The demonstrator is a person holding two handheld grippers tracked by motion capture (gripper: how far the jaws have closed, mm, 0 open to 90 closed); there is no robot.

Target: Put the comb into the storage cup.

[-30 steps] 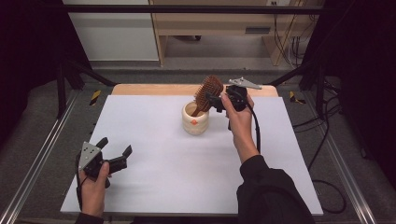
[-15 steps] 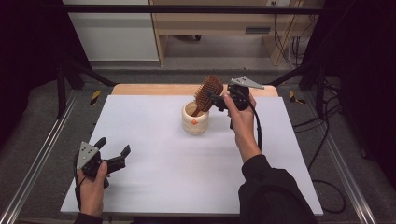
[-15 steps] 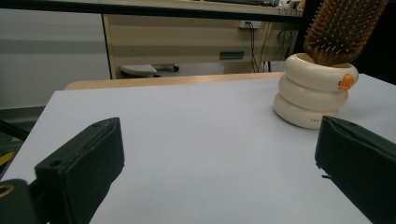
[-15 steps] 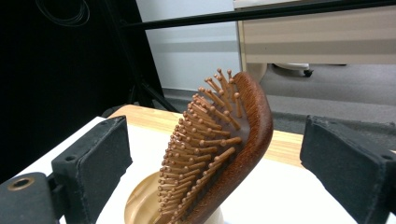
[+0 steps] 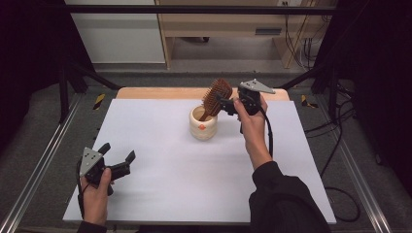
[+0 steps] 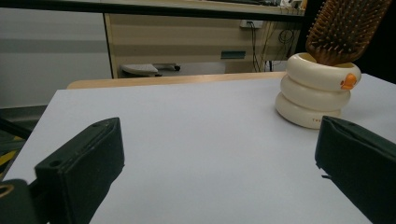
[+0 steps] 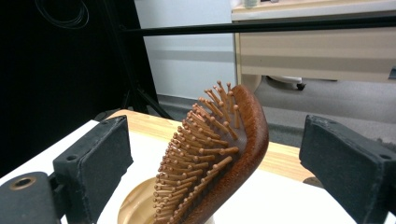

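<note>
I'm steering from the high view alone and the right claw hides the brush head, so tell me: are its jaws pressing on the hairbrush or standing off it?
Observer: Standing off. In the right gripper view the right claw is open, with a gap between each jaw and the hairbrush.
Operator: Which way do the bristles face?
Observer: Toward the jaw at the left of that view; the smooth wooden back faces the other jaw.
Operator: Anything marked on the holder?
Observer: Yes. The left gripper view shows an orange patch on the top ring of the cream holder.
Operator: And the left claw?
Observer: The left claw is open, with only bare white table between its jaws.
</note>
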